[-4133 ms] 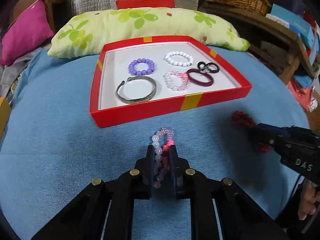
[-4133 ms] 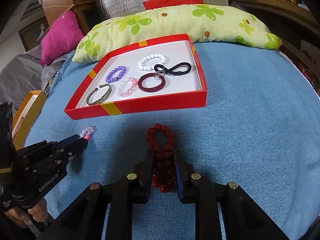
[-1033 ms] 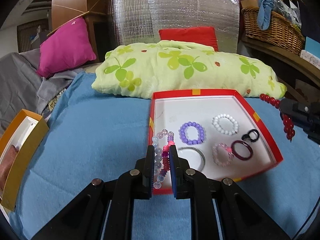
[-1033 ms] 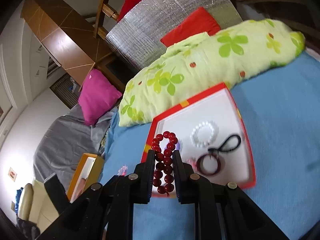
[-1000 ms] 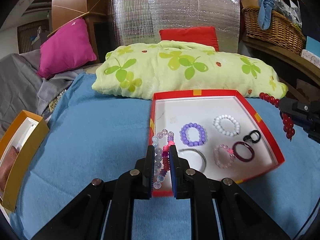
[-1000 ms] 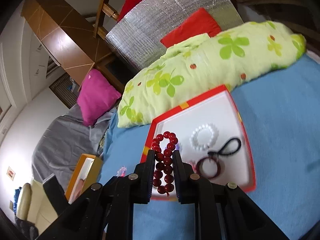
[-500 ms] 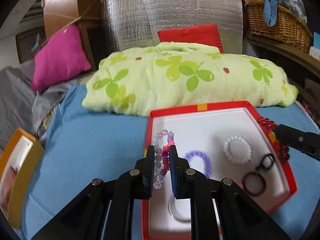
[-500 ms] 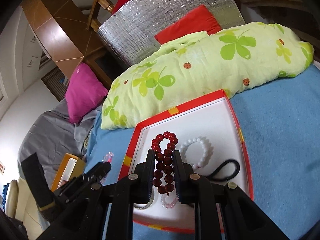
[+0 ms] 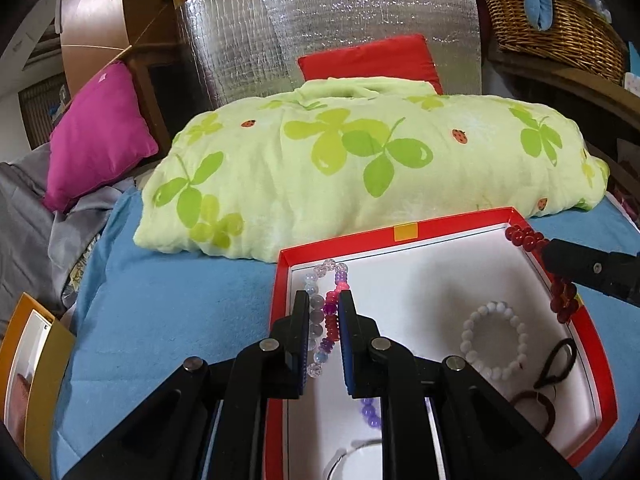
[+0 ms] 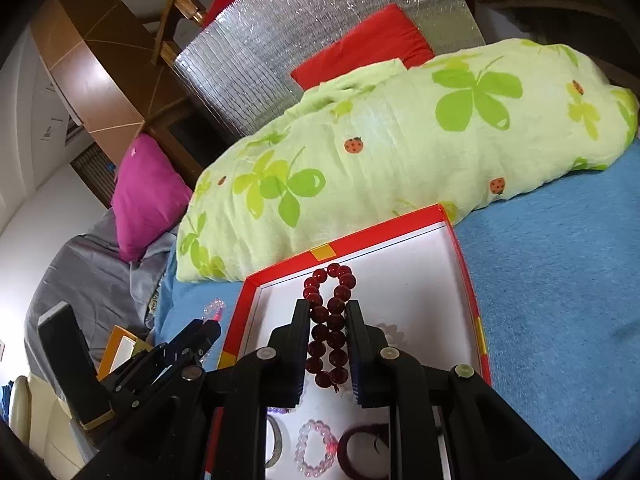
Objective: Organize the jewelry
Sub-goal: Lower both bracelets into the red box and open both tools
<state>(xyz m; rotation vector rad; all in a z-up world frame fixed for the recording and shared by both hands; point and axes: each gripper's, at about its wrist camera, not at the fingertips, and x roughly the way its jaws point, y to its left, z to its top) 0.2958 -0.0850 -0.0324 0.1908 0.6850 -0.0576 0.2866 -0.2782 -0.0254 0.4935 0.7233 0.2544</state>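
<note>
Left hand-held gripper [image 9: 324, 312] pinching a pastel beaded bracelet [image 9: 325, 312] of clear, grey, pink and purple beads, hovering over the near left part of the red tray [image 9: 404, 232]. Right hand-held gripper [image 10: 329, 320] clamping a dark red beaded bracelet [image 10: 330, 320], hanging above the tray's white floor toward its far half; also showing at the right edge of the left wrist view, red beads dangling over the tray's right wall. Lying inside the tray: a white beaded bracelet [image 9: 494, 338], a black looped hair tie [image 9: 558, 364], a maroon ring-shaped band [image 9: 534, 408], a purple beaded bracelet [image 9: 370, 414] mostly hidden behind the fingers, a pale pink beaded bracelet [image 10: 316, 446], and possibly a silver bangle [image 9: 348, 454], only partly visible. Tray resting on a blue blanket [image 9: 168, 320], just in front of a green clover-print pillow [image 9: 360, 168]. Sitting at the far left, an orange box [image 9: 28, 368].
</note>
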